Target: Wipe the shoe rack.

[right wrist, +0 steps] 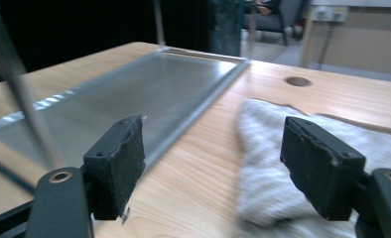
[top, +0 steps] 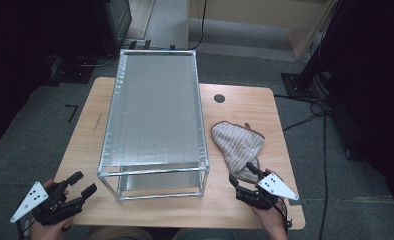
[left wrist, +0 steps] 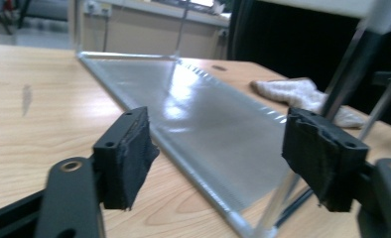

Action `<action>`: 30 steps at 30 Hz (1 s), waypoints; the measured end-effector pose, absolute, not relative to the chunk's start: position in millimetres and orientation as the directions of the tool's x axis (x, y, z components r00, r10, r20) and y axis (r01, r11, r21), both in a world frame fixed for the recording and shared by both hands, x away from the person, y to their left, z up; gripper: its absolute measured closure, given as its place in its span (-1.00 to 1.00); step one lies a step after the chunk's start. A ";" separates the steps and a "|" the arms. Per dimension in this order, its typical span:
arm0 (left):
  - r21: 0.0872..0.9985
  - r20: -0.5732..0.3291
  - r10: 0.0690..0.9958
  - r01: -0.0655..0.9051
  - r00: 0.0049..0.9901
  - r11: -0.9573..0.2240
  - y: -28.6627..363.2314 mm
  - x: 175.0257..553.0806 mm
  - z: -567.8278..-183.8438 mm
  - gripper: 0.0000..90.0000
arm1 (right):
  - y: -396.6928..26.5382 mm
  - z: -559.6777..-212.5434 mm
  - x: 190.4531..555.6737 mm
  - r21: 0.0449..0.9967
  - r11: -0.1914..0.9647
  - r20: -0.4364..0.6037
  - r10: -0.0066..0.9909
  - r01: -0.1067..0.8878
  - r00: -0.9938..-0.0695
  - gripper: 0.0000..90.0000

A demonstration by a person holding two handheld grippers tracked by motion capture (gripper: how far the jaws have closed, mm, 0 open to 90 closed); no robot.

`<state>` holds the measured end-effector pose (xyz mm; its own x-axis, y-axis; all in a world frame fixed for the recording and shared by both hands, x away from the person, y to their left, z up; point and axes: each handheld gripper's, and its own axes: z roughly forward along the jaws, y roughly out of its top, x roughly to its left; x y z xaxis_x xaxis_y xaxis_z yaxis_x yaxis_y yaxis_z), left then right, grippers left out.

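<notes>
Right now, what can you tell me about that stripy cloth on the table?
The stripy cloth looks like soft woven fabric, pale beige with thin lighter stripes. It lies crumpled in a loose heap, not folded, on the wooden table, to the right of the silvery metal rack and apart from it. In the high view its near edge lies right at the right claw, whose jaws stand open; whether they touch it I cannot tell.

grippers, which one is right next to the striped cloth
The right gripper: its open fingers sit at the striped cloth's near edge, while the left gripper is across the metal rack.
</notes>
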<state>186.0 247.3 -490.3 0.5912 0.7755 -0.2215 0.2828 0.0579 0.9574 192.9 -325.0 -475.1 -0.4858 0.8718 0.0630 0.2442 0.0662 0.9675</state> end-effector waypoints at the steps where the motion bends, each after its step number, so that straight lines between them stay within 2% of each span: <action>1: 0.956 -0.219 0.784 0.289 0.581 0.052 247.4 187.5 -491.4 -0.47 | -328.7 -476.0 194.5 0.967 0.062 0.064 0.881 0.249 -0.469 -0.46; 5: 0.947 -0.223 0.815 0.318 0.535 0.050 249.4 194.3 -495.7 -0.62 | -344.6 -480.2 200.5 0.962 0.030 0.084 0.915 0.272 -0.395 -0.48; 8: 0.937 -0.218 0.854 0.346 0.473 0.047 251.4 202.0 -499.5 -0.63 | -355.5 -484.1 204.4 0.957 0.025 0.084 0.929 0.288 -0.360 -0.49; 12: 0.933 -0.197 0.877 0.359 0.437 0.030 254.0 210.7 -501.6 -0.66 | -368.6 -488.3 207.5 0.951 0.021 0.081 0.945 0.308 -0.316 -0.54; 15: 0.929 -0.207 0.882 0.368 0.423 0.041 254.5 215.9 -502.9 -0.69 | -380.2 -491.5 209.5 0.948 0.002 0.089 0.958 0.319 -0.273 -0.58; 23: 0.923 -0.165 0.907 0.384 0.387 0.004 248.3 226.7 -507.0 -0.79 | -406.3 -501.1 212.2 0.930 -0.053 0.118 0.980 0.363 -0.160 -0.70; 30: 0.918 -0.166 0.925 0.396 0.342 0.018 247.1 234.3 -507.3 -0.84 | -423.5 -507.4 214.5 0.916 -0.115 0.149 0.987 0.385 -0.060 -1.00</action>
<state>234.3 247.1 -507.3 0.3423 0.9249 -0.1655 0.3955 0.0180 0.9183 214.5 -423.5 -507.4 -0.0597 0.9871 0.1486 0.3850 -0.1146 0.9158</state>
